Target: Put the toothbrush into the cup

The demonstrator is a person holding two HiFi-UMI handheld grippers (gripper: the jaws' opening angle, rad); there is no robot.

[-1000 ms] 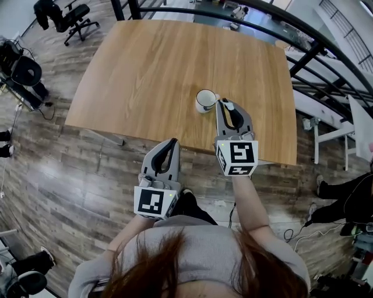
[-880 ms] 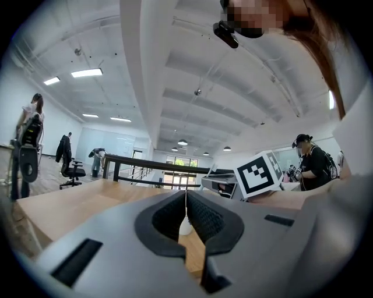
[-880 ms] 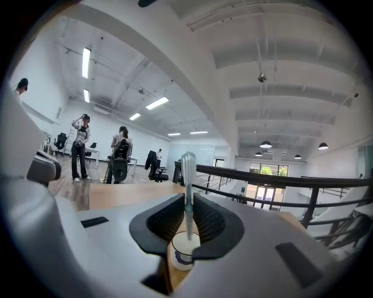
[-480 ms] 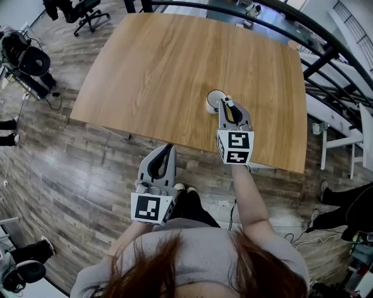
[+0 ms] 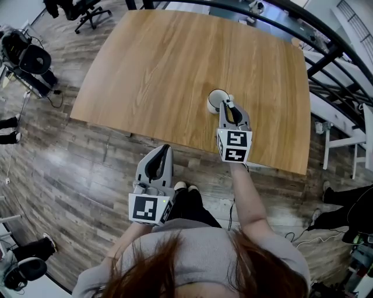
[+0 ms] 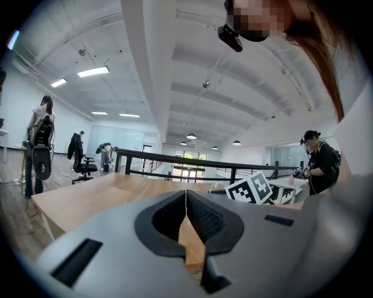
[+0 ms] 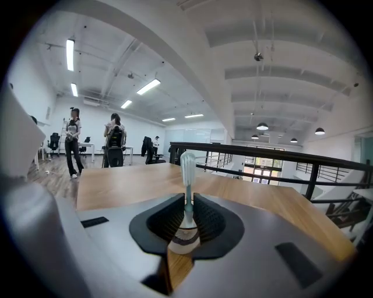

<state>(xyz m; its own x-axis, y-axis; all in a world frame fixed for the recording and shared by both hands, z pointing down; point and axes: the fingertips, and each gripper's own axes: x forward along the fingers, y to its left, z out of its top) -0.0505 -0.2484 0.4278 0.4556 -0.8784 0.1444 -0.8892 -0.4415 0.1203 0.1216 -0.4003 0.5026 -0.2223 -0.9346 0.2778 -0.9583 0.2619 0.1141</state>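
A white cup [image 5: 217, 100] stands on the wooden table [image 5: 163, 64], near its front right part. My right gripper [image 5: 228, 108] hangs just in front of the cup, tips at its near side. It is shut on a toothbrush [image 7: 187, 174] that stands upright between the jaws of the right gripper [image 7: 186, 201], bristle head up. The brush's white lower end sits low in the gap; whether it is in the cup I cannot tell. My left gripper [image 5: 165, 151] is shut and empty, held over the floor short of the table's near edge. The left gripper [image 6: 186, 195] looks level across the table [image 6: 87, 195].
A black railing [image 5: 291, 35] runs behind and to the right of the table. An office chair [image 5: 78, 9] and dark gear [image 5: 29, 61] stand on the floor at the left. A white desk [image 5: 344, 134] is at the right. People [image 7: 73, 148] stand beyond the table.
My right gripper has sunk toward the table with the toothbrush, staying at the cup's near side. The left gripper has dropped a little and drawn back toward the body.
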